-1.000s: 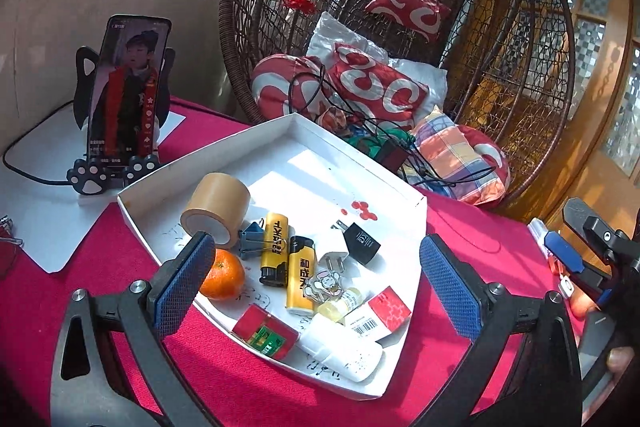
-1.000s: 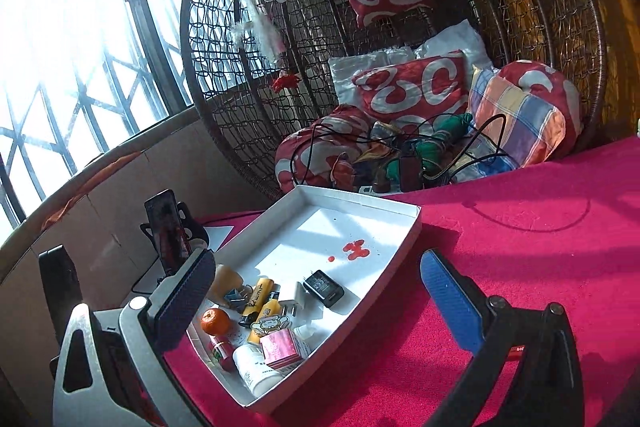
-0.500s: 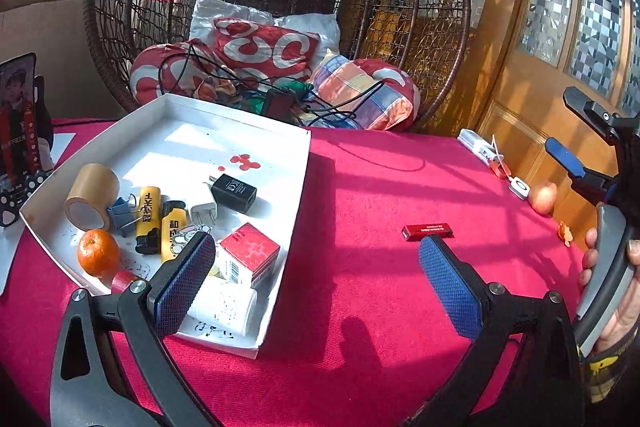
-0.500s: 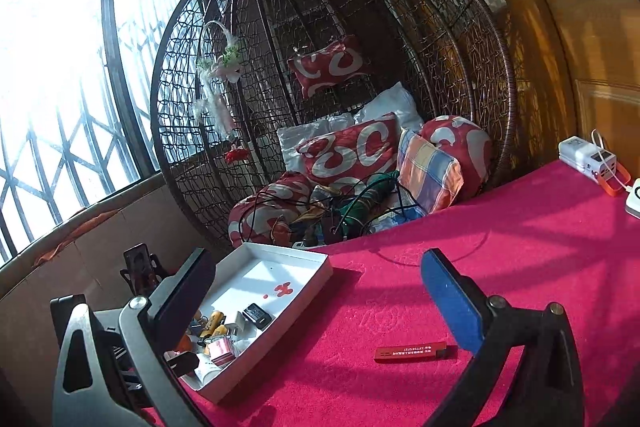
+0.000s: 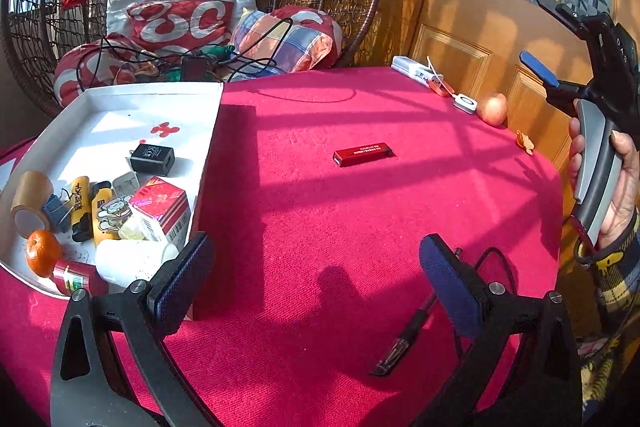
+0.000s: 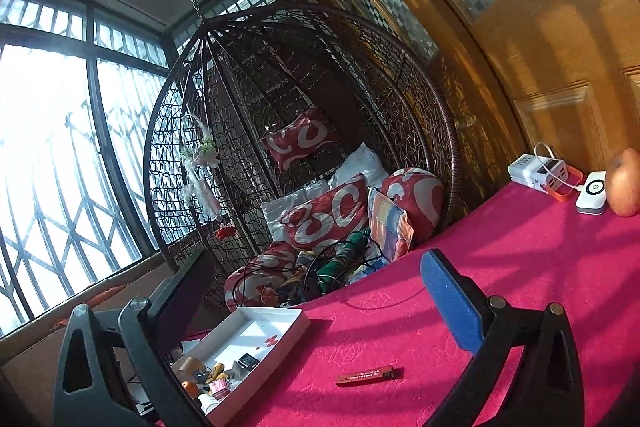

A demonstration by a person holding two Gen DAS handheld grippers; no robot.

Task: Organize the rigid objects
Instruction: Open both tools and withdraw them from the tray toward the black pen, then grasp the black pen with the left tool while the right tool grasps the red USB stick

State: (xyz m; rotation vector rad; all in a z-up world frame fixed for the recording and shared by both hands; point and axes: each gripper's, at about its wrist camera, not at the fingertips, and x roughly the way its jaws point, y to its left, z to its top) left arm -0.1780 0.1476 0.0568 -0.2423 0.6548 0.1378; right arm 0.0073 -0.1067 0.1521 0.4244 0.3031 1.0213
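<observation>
Left wrist view: the left hand-held gripper (image 5: 316, 269) fills the bottom of the frame with its two blue-padded fingers (image 5: 182, 277) spread wide apart and nothing between them. Beneath it is a desk (image 5: 360, 227) covered in red cloth. A slim red stick (image 5: 363, 153), perhaps a USB drive, lies alone on the cloth just above the centre of the frame, well apart from everything else. At the left edge sits a white tray (image 5: 120, 95) holding small things — a black charger (image 5: 153, 159), a roll of brown tape (image 5: 29, 189), a yellow lighter (image 5: 80, 197), a red box (image 5: 162, 205), a white bottle (image 5: 130, 261) and a small orange (image 5: 42, 253). At the right edge a hand (image 5: 616, 179) grips the handle of the right hand-held gripper (image 5: 554, 39), which is raised above the desk's edge with its fingers parted. Near the upper right of the cloth lie a white power bank (image 5: 416, 71) and an apple (image 5: 492, 109).

Right wrist view: the right hand-held gripper (image 6: 316, 297) is likewise wide apart and empty. The red stick (image 6: 368, 375) lies in the lower middle of the frame, between the two fingers in the picture but well beyond them. The white tray (image 6: 280, 315) is at lower left, partly behind the left finger. The apple (image 6: 624, 183) and power bank (image 6: 538, 169) sit at the right edge — a wicker hanging chair (image 6: 300, 131) with cushions stands behind the desk.
</observation>
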